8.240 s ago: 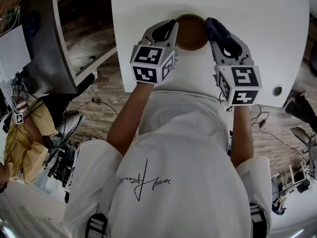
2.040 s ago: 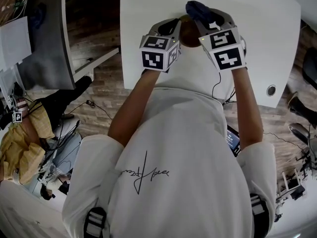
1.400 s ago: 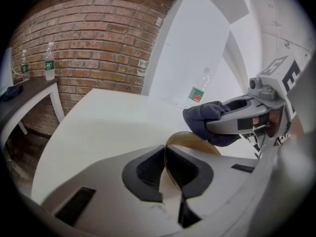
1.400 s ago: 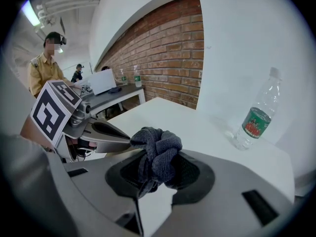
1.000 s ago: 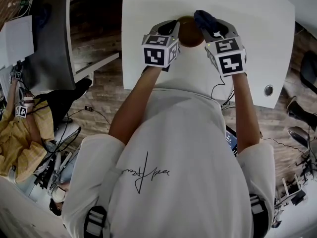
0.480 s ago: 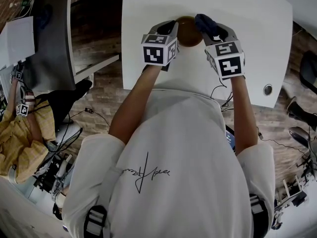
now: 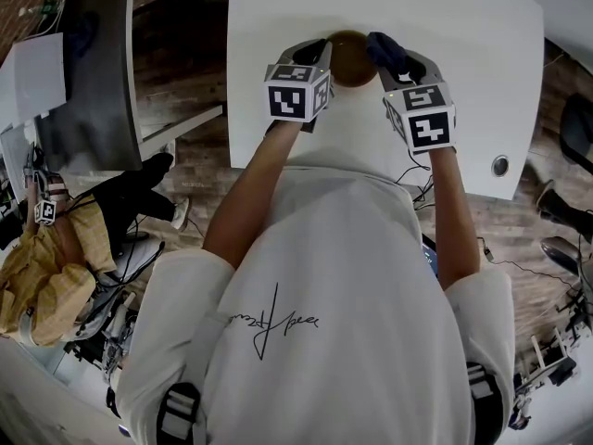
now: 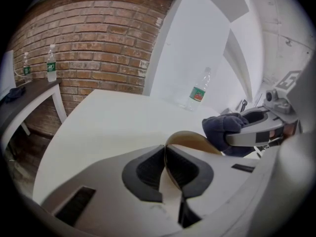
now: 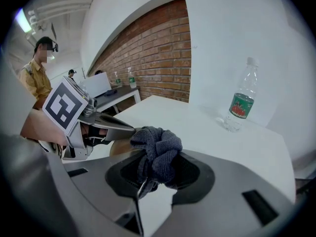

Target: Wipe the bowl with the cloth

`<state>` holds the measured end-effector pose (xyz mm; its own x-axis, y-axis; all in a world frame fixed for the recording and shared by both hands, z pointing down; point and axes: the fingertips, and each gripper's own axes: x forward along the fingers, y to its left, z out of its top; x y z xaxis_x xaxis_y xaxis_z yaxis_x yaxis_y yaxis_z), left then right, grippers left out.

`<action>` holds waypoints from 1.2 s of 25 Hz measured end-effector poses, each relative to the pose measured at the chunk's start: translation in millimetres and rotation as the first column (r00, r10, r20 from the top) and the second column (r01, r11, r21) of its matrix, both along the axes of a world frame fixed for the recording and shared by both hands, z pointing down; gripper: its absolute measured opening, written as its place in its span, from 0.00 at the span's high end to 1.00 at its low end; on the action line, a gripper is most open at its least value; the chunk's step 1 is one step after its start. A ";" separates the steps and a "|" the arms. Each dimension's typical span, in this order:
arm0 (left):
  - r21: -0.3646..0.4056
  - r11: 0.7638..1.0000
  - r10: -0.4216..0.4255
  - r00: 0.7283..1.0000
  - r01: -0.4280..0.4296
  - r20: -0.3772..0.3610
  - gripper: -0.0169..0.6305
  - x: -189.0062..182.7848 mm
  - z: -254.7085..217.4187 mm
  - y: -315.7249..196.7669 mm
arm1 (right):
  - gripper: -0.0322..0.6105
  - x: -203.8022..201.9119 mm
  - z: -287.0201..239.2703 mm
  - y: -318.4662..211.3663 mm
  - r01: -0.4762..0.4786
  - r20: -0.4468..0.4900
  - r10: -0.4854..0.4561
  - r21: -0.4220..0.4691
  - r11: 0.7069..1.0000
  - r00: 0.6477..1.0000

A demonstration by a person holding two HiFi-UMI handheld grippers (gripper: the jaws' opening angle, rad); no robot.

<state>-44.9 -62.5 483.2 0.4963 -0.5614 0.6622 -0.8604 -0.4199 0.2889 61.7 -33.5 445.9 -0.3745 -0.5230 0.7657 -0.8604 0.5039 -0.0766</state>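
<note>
I see the big white table (image 7: 278, 17). My left gripper (image 8: 165, 158) is shut tight on the rim of the brown bowl (image 8: 193, 141), near the table's front edge. My right gripper (image 9: 157, 174) squeezes the dark cloth (image 9: 159, 147), just beside the bowl's other side.
</note>
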 end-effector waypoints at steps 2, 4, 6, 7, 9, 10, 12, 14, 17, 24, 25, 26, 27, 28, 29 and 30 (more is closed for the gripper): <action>0.001 1.000 -0.001 1.000 0.001 0.001 0.94 -0.2 0.3 -0.9 | 0.79 1.0 0.6 2.2 -0.004 0.001 0.004 -0.005 1.000 1.000; 0.001 1.000 -0.001 1.000 0.001 0.003 0.94 1.7 0.5 0.7 | 0.79 4.3 1.6 7.2 -0.008 0.003 0.008 -0.010 1.000 1.000; 0.004 1.000 -0.001 1.000 0.001 0.005 0.94 9.0 -0.3 6.7 | 0.79 12.5 1.8 15.9 -0.017 0.011 0.017 -0.008 1.000 1.000; 0.007 1.000 0.000 1.000 0.000 0.007 0.94 14.3 -1.3 10.6 | 0.79 18.2 1.4 21.0 -0.022 0.016 0.022 -0.006 1.000 1.000; 0.010 1.000 0.000 1.000 0.000 0.008 0.94 20.6 -2.8 15.0 | 0.79 24.8 0.4 27.6 -0.031 0.023 0.032 -0.006 0.999 0.999; 0.009 1.000 -0.001 1.000 0.001 0.009 0.94 18.4 -2.6 13.5 | 0.79 22.6 0.5 27.1 -0.036 0.025 0.036 -0.008 0.999 0.999; 0.002 1.000 -0.004 1.000 0.004 0.008 0.94 3.9 -0.2 3.3 | 0.79 8.2 2.3 19.0 -0.041 0.026 0.042 -0.017 0.999 0.999; -0.004 1.000 -0.006 1.000 0.006 0.006 0.94 -7.6 1.8 -5.1 | 0.79 -3.0 4.1 13.7 -0.043 0.025 0.044 -0.025 0.999 0.999; 0.000 1.000 -0.007 1.000 0.007 0.006 0.94 -2.1 0.1 -1.3 | 0.79 2.7 3.3 23.2 -0.049 0.031 0.050 -0.028 0.998 0.998; 0.002 1.000 -0.006 1.000 0.006 0.010 0.94 3.6 0.6 1.5 | 0.79 6.2 4.5 34.3 -0.065 0.040 0.066 -0.033 0.997 0.997; 0.002 1.000 -0.007 1.000 0.007 0.010 0.94 4.0 0.5 1.7 | 0.79 6.4 4.5 35.4 -0.068 0.043 0.069 -0.033 0.997 0.997; 0.002 1.000 -0.008 1.000 0.008 0.010 0.94 4.3 0.2 2.0 | 0.79 6.6 4.5 36.8 -0.070 0.045 0.072 -0.034 0.997 0.996; 0.002 1.000 -0.009 1.000 0.009 0.010 0.94 4.6 -0.1 2.3 | 0.79 6.8 4.4 38.3 -0.070 0.046 0.072 -0.036 0.997 0.996; 0.003 1.000 -0.010 1.000 0.010 0.011 0.94 5.0 -0.5 2.3 | 0.79 6.8 4.3 39.7 -0.069 0.046 0.071 -0.038 0.997 0.996; 0.005 1.000 -0.009 1.000 0.009 0.012 0.94 5.3 -0.8 2.0 | 0.79 6.5 4.1 41.1 -0.065 0.044 0.067 -0.040 0.997 0.997; 0.007 1.000 -0.007 1.000 0.007 0.014 0.94 5.3 -0.9 1.7 | 0.79 5.9 4.1 42.7 -0.060 0.040 0.061 -0.044 0.997 0.997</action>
<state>-39.6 -60.8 482.3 0.4832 -0.5690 0.6653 -0.8671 -0.4160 0.2740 67.6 9.2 450.0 -0.3747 -0.5129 0.7723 -0.8848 0.4466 -0.1327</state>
